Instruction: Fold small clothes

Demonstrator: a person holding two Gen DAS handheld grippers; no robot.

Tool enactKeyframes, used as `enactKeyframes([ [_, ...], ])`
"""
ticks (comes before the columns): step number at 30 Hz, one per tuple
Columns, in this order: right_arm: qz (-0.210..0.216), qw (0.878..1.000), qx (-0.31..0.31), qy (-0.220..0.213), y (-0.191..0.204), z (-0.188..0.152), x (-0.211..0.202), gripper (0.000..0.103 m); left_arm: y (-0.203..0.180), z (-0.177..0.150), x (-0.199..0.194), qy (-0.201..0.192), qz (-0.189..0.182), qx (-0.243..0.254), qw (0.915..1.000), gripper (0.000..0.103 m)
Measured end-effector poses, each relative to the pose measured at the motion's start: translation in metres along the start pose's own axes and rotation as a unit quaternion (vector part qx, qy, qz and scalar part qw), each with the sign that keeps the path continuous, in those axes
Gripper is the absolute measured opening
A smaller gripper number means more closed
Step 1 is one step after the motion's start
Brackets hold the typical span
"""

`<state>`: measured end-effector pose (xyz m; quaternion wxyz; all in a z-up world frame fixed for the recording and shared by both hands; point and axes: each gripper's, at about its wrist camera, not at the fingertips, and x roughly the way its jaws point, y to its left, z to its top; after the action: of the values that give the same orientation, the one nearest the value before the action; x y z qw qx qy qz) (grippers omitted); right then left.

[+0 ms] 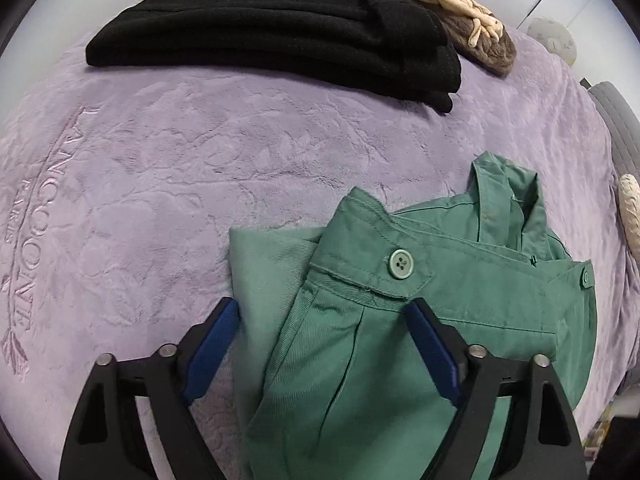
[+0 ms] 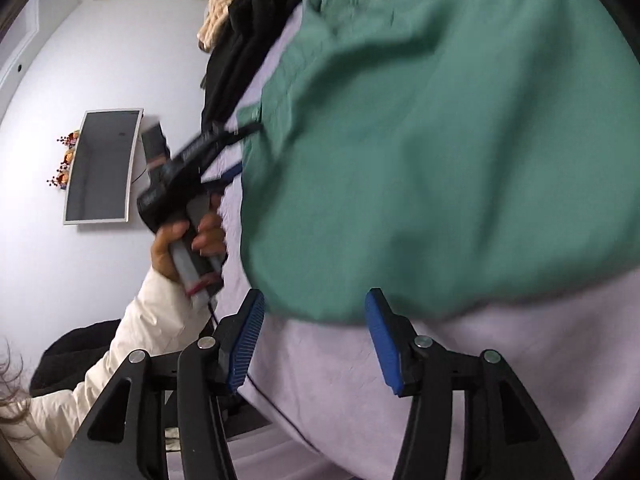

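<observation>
From the left wrist, the left gripper stands open over the green trousers on the lilac blanket, waistband just ahead; folded black clothes lie far beyond.

From the right wrist, the right gripper is open, gripping nothing, the trousers' hem just ahead.

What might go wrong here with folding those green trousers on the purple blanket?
The green trousers lie bunched, so a crooked fold may get pressed in. The left gripper, jaws open, straddles several layers near the waistband button and might pinch too many. The purple blanket could get caught too.
</observation>
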<state>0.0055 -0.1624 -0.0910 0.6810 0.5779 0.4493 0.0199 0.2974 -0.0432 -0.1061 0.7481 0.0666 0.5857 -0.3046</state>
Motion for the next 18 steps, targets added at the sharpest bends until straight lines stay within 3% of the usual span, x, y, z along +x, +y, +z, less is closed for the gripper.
enactKeyframes([
  [4, 0.032, 0.997, 0.068, -0.011, -0.013, -0.029, 0.049, 0.058, 0.007, -0.001, 0.001, -0.002, -0.025, -0.001, 0.9997, 0.081],
  [5, 0.041, 0.995, 0.088, -0.023, -0.017, -0.03, 0.058, 0.058, 0.008, 0.0, 0.002, -0.002, -0.029, -0.002, 0.9996, 0.077],
  [6, 0.046, 0.993, 0.105, -0.035, -0.02, -0.029, 0.068, 0.059, 0.009, 0.0, 0.004, -0.002, -0.033, -0.003, 0.9995, 0.069],
  [7, 0.049, 0.991, 0.116, -0.042, -0.022, -0.027, 0.075, 0.054, 0.011, 0.0, 0.005, 0.003, -0.035, -0.002, 0.9994, 0.047],
  [8, 0.054, 0.99, 0.124, -0.049, -0.022, -0.026, 0.081, 0.023, 0.012, 0.0, 0.006, 0.009, -0.04, -0.003, 0.9991, 0.027],
  [9, 0.057, 0.989, 0.127, -0.052, -0.02, -0.024, 0.084, 0.011, 0.013, -0.001, 0.004, 0.011, -0.052, -0.006, 0.9986, 0.02],
  [10, 0.056, 0.99, 0.117, -0.055, -0.014, -0.022, 0.083, 0.009, 0.013, -0.001, -0.001, 0.008, -0.062, -0.006, 0.998, 0.016],
  [14, 0.056, 0.995, 0.065, -0.048, 0.006, -0.031, 0.066, 0.007, 0.017, -0.006, -0.038, -0.013, -0.104, 0.022, 0.9943, 0.014],
  [18, 0.028, 0.995, 0.094, -0.028, -0.016, -0.044, 0.084, 0.007, 0.021, -0.015, -0.037, -0.011, -0.09, 0.057, 0.9943, 0.015],
])
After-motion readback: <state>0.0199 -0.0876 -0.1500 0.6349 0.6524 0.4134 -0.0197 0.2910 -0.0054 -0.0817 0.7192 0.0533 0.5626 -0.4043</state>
